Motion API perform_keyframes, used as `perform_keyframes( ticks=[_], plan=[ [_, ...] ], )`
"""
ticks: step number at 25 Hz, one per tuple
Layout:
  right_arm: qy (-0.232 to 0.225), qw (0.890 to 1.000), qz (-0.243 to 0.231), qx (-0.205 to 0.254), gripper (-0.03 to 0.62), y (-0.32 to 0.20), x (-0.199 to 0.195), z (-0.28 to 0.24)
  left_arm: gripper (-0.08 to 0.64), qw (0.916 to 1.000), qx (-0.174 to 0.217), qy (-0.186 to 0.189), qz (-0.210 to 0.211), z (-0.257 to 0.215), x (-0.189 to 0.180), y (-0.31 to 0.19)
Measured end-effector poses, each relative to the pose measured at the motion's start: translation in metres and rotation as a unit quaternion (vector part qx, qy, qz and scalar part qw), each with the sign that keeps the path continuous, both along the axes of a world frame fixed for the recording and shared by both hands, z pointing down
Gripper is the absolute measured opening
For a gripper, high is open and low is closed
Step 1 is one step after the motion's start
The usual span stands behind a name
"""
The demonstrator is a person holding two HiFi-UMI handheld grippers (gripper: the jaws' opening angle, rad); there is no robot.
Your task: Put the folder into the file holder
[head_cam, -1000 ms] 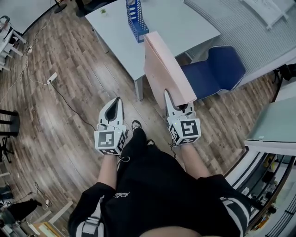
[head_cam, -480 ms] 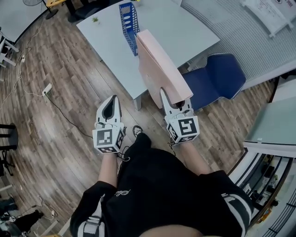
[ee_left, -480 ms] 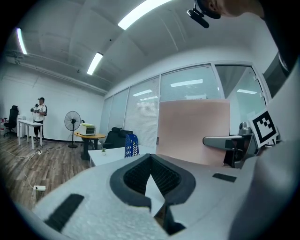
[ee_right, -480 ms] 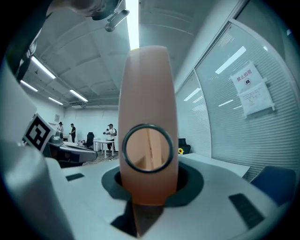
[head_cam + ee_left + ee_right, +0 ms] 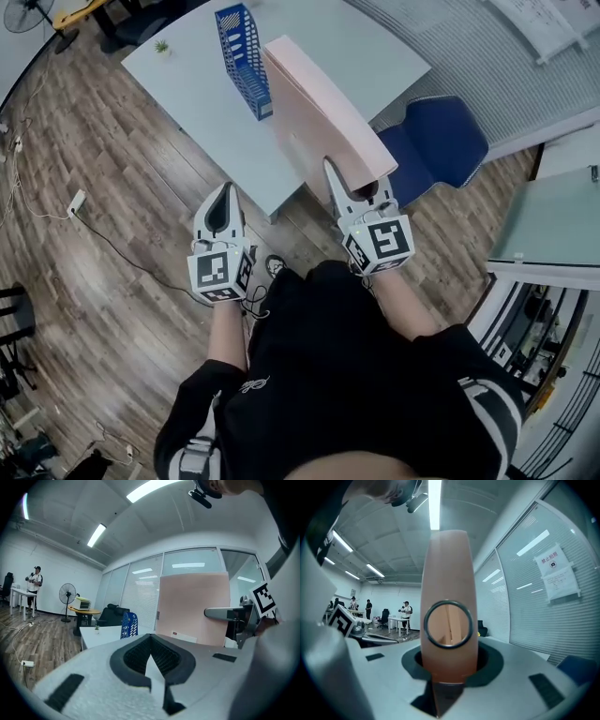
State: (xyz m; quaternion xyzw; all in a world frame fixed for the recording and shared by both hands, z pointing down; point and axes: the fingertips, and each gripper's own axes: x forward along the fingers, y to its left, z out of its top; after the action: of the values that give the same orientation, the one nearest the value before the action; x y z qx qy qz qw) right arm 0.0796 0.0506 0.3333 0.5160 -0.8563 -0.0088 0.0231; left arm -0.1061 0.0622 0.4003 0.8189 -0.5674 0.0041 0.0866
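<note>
A tall pink folder stands on edge, spine toward me, with my right gripper shut on its near bottom end. In the right gripper view the folder's spine with its ring hole fills the space between the jaws. The blue mesh file holder stands upright on the white table, just left of the folder's far end and apart from it. My left gripper hovers at the table's near edge, shut and holding nothing. The left gripper view shows the file holder ahead and the folder to the right.
A blue chair sits right of the table, under the folder. A small plant stands at the table's far corner. A power strip with cable lies on the wood floor. A pale desk is at the right. People stand far back.
Both grippers and the person have advanced toward the table. The folder's far end now reaches over the tabletop beside the file holder. The grip on the folder is unchanged.
</note>
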Motion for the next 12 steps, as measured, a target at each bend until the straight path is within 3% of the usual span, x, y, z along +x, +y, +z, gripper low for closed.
perform_keyframes(
  ticks=[12],
  plan=[
    [-0.023, 1.000, -0.013, 0.002, 0.121, -0.083, -0.012, -0.005, -0.002, 0.9995, -0.014, -0.023, -0.018, 0.005, -0.007, -0.064]
  ],
)
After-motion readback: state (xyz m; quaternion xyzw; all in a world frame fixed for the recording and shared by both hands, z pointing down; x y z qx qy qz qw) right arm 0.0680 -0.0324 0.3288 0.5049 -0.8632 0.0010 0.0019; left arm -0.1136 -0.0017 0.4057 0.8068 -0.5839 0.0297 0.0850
